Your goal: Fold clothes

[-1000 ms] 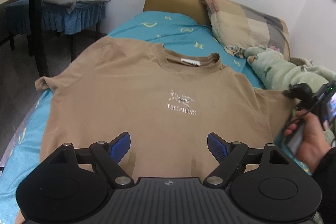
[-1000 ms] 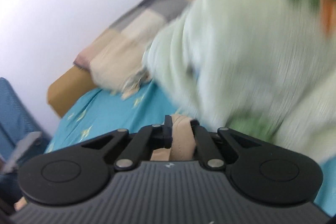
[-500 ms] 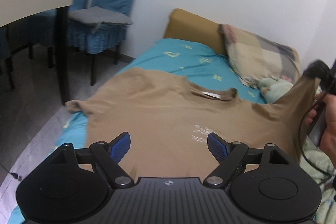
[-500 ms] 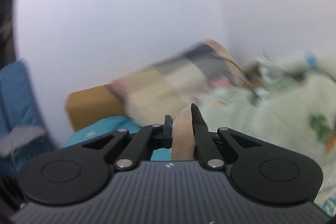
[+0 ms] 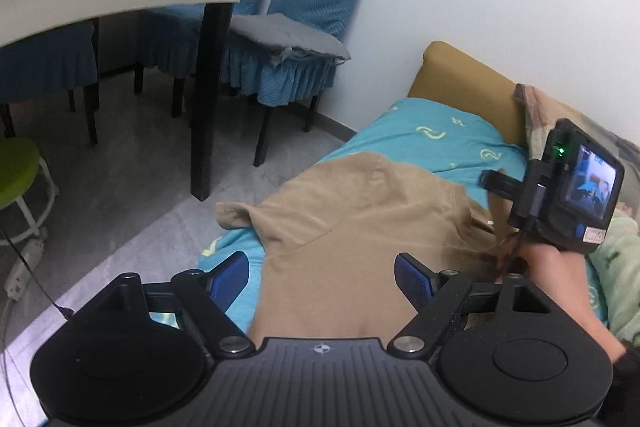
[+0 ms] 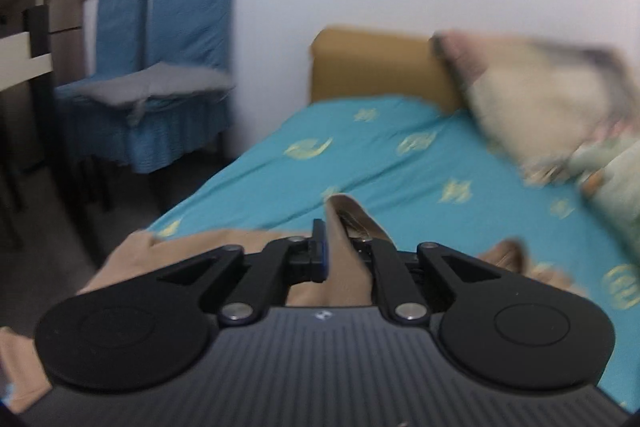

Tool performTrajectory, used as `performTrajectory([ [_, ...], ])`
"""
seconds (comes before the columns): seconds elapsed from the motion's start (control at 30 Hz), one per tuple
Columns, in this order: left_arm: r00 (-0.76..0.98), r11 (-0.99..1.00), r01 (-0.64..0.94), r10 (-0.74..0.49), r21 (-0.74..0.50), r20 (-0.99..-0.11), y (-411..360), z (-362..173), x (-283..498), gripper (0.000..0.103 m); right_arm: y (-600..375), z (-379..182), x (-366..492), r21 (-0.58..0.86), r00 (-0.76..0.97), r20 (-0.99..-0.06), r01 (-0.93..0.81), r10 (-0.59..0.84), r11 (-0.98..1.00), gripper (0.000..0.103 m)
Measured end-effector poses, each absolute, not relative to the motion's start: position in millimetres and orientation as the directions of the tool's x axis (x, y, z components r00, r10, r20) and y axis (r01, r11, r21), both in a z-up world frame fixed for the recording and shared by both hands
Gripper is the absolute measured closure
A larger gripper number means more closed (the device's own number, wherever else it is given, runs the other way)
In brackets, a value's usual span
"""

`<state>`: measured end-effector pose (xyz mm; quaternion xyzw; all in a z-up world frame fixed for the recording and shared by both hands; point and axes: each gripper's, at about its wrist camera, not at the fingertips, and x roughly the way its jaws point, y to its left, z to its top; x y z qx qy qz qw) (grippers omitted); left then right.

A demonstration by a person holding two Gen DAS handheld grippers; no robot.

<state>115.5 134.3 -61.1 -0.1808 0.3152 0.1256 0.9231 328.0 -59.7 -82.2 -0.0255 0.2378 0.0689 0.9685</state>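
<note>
A tan T-shirt [image 5: 352,227] lies on the teal bed sheet [image 5: 440,139], its left sleeve hanging over the bed's left edge. My left gripper [image 5: 322,277] is open and empty, hovering low over the shirt's lower part. My right gripper [image 6: 340,251] is shut on the shirt's right sleeve [image 6: 346,227] and holds it raised over the shirt body. In the left wrist view the right gripper's body [image 5: 568,195] shows at the right, above the shirt's collar area.
Blue-covered chairs [image 5: 296,27] and a dark table leg [image 5: 208,75] stand left of the bed. A green stool [image 5: 20,167] is on the floor. A checked pillow [image 6: 532,95] and pale green blanket [image 5: 616,259] lie at the right. A tan headboard [image 6: 376,63] stands at the bed's far end.
My right gripper has carried the right sleeve up and leftward across the shirt. My left gripper has swung left and now looks toward the bed's left edge and chairs.
</note>
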Motion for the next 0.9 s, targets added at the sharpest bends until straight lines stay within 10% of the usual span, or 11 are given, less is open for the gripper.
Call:
performTrajectory([
  [0.1,0.774,0.909,-0.326,0.099,-0.260,-0.625,133.9,-61.6,119.3,0.021,-68.5,-77.5,315.5,0.028,0.859,-0.478,-0.195,0.184,0.980,0.015],
  [0.43,0.833,0.955,-0.194,0.040,-0.224,-0.553,107.4,-47.0,101.7,0.021,-135.5,-17.3,168.7,0.122,0.900,-0.375,-0.192,0.224,0.974,0.016],
  [0.9,0.798,0.983,0.109,-0.175,-0.147,-0.576,14.3,-42.1,26.6,0.021,-241.9,-13.7,-86.7,0.293,0.882,-0.465,0.065,0.082,0.954,0.016],
])
